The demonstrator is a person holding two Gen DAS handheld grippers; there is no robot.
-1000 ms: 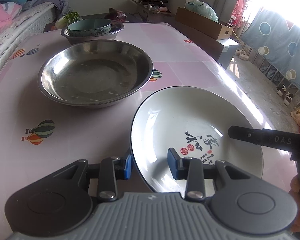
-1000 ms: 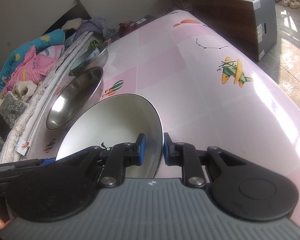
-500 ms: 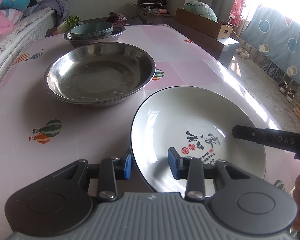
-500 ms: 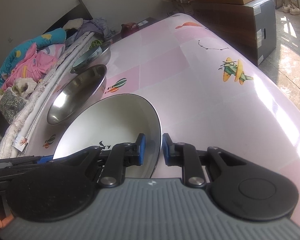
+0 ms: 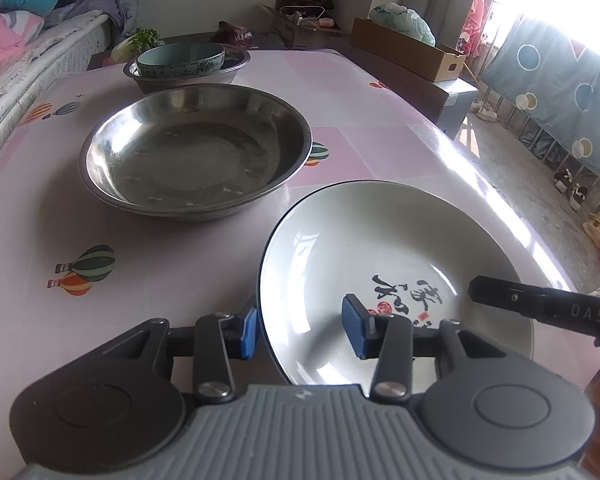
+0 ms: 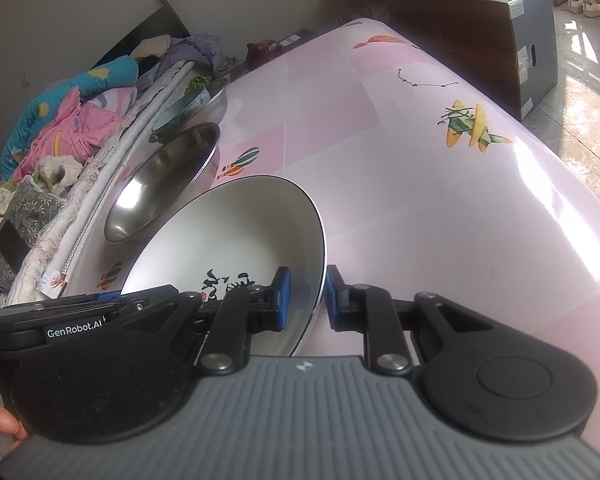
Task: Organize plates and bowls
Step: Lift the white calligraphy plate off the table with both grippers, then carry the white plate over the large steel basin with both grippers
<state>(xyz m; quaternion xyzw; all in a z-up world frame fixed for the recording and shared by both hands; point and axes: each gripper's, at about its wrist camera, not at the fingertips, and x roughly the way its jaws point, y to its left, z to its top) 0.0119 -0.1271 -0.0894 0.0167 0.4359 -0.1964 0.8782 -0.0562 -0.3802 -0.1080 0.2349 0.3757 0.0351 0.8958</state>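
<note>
A white plate (image 5: 380, 248) with a dark rim and black lettering is lifted and tilted above the pink table. My left gripper (image 5: 300, 330) straddles its near-left rim with its pads wide apart. My right gripper (image 6: 305, 298) is shut on the plate's rim (image 6: 320, 272); its finger shows in the left wrist view (image 5: 540, 304). A large steel basin (image 5: 196, 152) sits further back. Behind it a teal bowl (image 5: 180, 58) rests inside a smaller steel basin (image 5: 236, 70).
The pink table (image 6: 420, 184) with balloon prints stretches to the right. A bed with piled bedding (image 6: 72, 128) runs along its left side. Cardboard boxes (image 5: 412, 52) stand beyond the right edge. A vegetable (image 5: 140, 40) lies behind the basins.
The plate, held by both grippers, has moved back and a little up from the steel basin; the basin now sits further off. The left gripper's pads have stayed apart.
</note>
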